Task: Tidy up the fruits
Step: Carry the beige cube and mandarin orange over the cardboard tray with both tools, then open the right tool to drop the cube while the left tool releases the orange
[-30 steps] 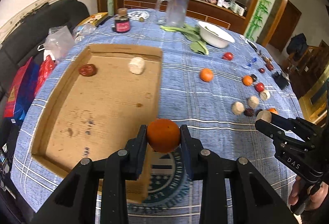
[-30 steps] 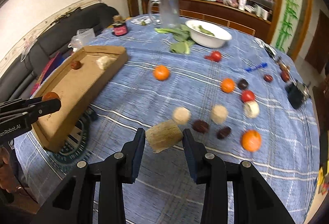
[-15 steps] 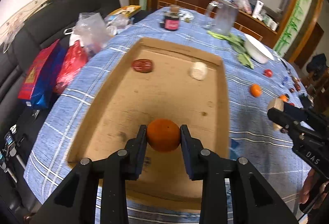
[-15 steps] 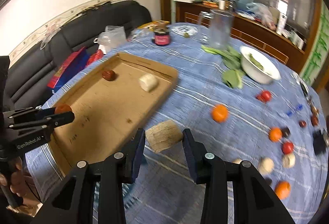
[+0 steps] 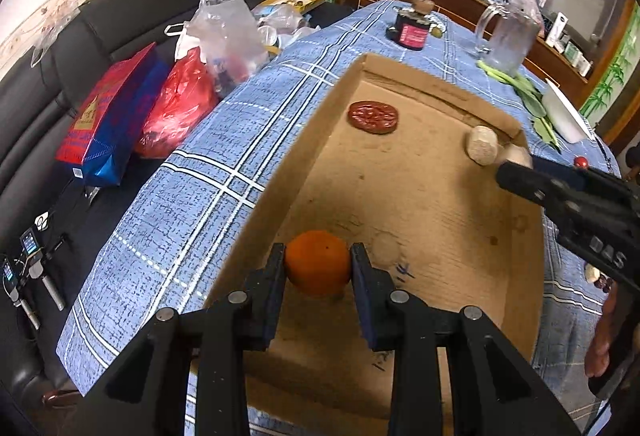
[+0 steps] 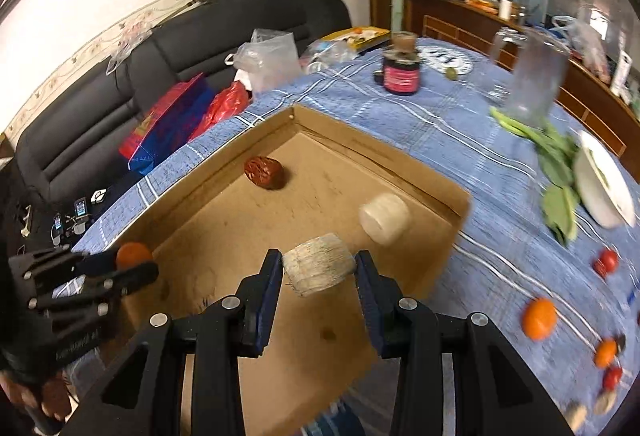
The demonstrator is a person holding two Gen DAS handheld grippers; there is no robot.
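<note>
I had the left gripper [image 5: 318, 268] clamped on an orange [image 5: 317, 261] over the near end of the cardboard tray [image 5: 420, 196]. My right gripper [image 6: 318, 272] was pinching a pale cylinder chunk [image 6: 318, 269] just near of the white piece [image 6: 384, 217] inside.

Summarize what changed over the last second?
Both grippers travelled from the tablecloth to over the cardboard tray. The left gripper still clamps the orange; the right gripper still clamps the pale chunk. The red date and white piece haven't moved.

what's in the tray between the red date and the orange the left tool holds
Nothing: only bare cardboard tray floor between the red date and the orange, seen in the left wrist view.
</note>
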